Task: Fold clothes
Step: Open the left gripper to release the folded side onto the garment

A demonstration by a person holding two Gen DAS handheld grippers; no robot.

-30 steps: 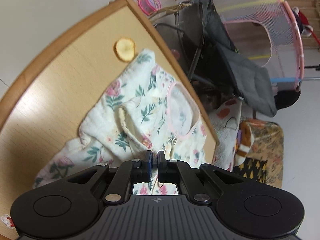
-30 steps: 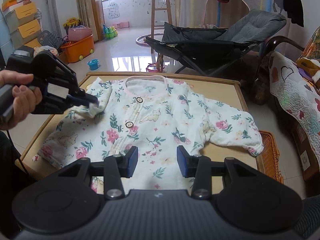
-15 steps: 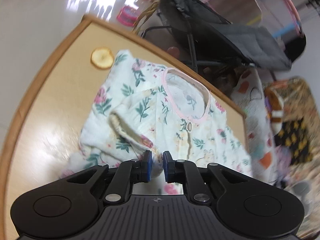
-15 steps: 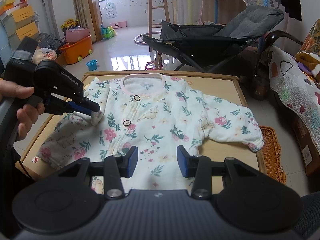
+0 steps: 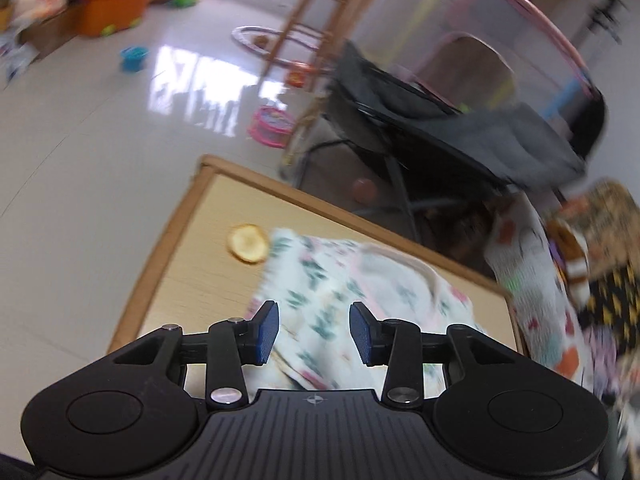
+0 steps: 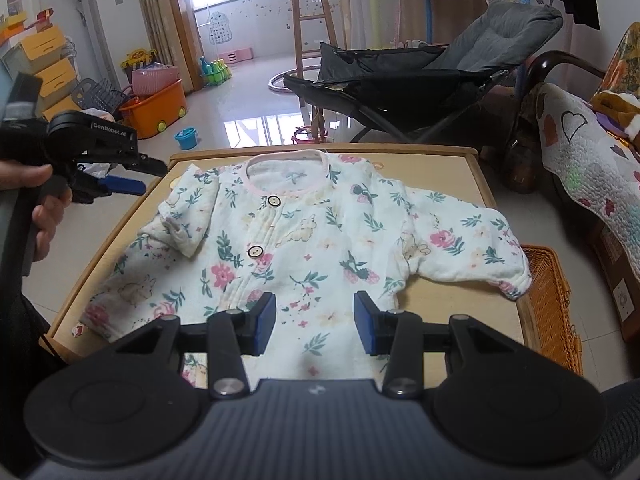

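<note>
A: Left tool [image 6: 150, 178]?
B: Jaws opening, nothing between them, at the frame's left edge, off the floral garment [image 6: 304, 236].
A: Right tool [image 6: 315, 328]?
B: Lower centre, released, above the hem.
A: Garment?
B: Flat on the table [image 6: 472, 316], centre frame; left sleeve folded inward, right sleeve spread toward the wicker basket [image 6: 554, 300].

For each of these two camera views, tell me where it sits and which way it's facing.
Left wrist: on the left gripper, jaws opening with nothing between them, looking down at the table's far corner; view blurred.
Right wrist: on the right gripper, open, facing across the floral top; a hand holds the left gripper at left.
Shared: top, table, grey stroller.
</note>
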